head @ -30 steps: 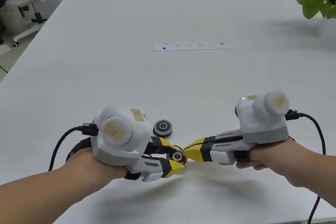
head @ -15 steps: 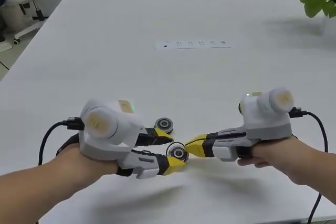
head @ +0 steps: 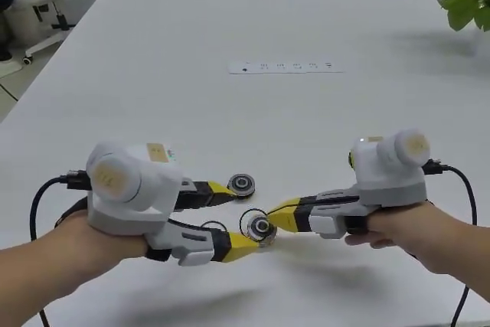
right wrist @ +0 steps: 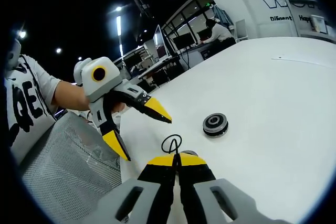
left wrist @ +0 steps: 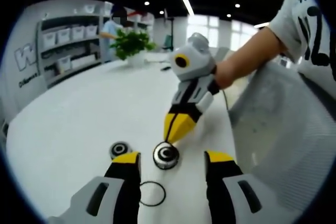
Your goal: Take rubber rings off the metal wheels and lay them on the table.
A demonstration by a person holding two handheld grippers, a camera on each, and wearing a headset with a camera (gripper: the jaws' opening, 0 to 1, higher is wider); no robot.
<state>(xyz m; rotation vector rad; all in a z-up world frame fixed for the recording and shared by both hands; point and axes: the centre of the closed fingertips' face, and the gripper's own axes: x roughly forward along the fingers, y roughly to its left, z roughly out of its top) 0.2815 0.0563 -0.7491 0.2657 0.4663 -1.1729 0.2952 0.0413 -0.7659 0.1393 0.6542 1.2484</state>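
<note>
Beside left gripper (head: 249, 214), second wheel (head: 242, 183); power strip (head: 285, 67)

I see a thin black rubber ring (head: 245, 223) slack around the near metal wheel (head: 262, 227) (partly off), a loose ring (head: 212, 227) lying flat at its 9 o'clock, a dark-rimmed second wheel (head: 243, 183) at 11.

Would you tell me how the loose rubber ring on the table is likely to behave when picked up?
Probably floppy: the rubber ring is a thin loop. Likely very light, and lying flat, unlikely to roll.
</note>
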